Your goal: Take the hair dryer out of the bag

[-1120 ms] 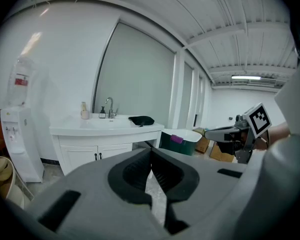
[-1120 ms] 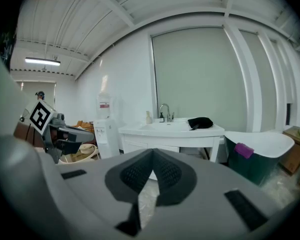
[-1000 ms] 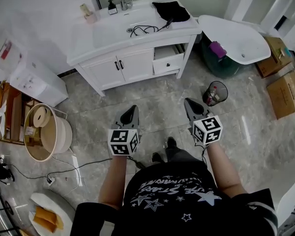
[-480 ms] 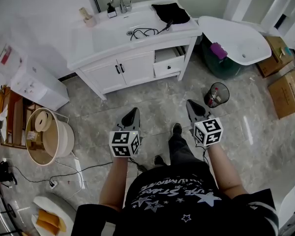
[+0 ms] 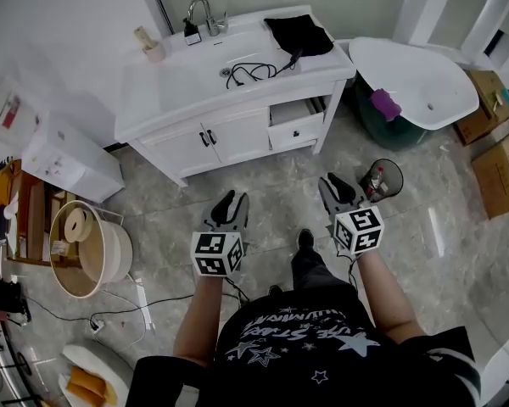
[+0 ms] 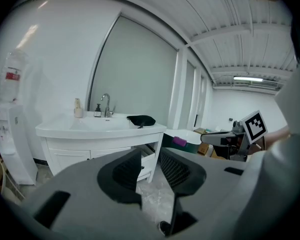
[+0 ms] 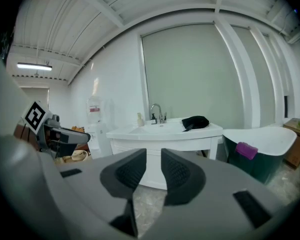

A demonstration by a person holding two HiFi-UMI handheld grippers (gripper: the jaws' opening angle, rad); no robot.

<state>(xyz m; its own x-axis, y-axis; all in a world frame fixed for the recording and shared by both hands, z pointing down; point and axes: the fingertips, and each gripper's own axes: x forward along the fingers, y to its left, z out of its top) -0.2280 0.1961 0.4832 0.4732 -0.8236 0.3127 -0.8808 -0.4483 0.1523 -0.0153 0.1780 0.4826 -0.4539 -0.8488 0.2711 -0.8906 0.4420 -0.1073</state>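
1. I'm standing back from the vanity, holding my left tongs (image 5: 229, 203) and right tongs (image 5: 335, 185) out side by side, both tipping slightly toward the floor.
2. Both pairs have just been opening. Each is sitting partly apart, with nothing between the pads.
3. The black bag (image 5: 299, 34) is lying on the white worktop (image 5: 170, 87), well ahead of and above both tongs, nearer the right pair's line.
4. The hair dryer itself isn't showing. I'm judging it's inside the bag, with its black cord (image 5: 248, 58) trailing out toward the basin.
5. Here's how I'm planning it: close in, lift both tongs to worktop height, pin the bag's fabric with one pair, and send the other into the mouth where the cord is coming out.
6. I'm aiming for the dryer's body, not the cord, since a tug on the cord would likely drag the whole bag along.
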